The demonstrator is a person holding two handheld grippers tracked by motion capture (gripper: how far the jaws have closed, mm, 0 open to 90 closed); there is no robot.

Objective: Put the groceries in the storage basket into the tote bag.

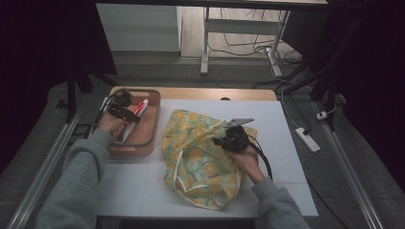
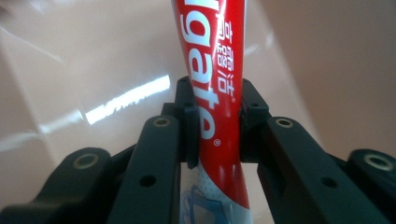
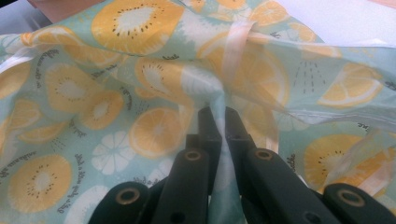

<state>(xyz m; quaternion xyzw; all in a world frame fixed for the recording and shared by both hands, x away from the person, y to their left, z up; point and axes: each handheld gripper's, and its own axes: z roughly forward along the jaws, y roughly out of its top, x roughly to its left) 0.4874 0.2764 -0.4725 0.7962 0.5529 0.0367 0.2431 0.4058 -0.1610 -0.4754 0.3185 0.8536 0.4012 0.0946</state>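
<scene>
Reaching in from the bottom edge, both grey-sleeved forearms stretch out over the bench (image 1: 286, 119). On the right, the right gripper (image 1: 228, 137) sits low on the fruit-print bag (image 1: 198, 160) mid-bench, jaws pinched tight on a fold of its fabric. Further back on the left, the left gripper (image 1: 125, 113) points into the pink tray (image 1: 154, 126), jaws narrowed right onto the red toothpaste tube (image 2: 219, 88) lying inside it.

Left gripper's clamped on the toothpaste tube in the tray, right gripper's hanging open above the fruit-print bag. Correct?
Not quite. The right gripper isn't open above the fruit-print bag: its jaws are shut on a pinch of the fabric, as the right gripper view shows. The rest holds: the left gripper is clamped on the toothpaste tube in the tray.
</scene>
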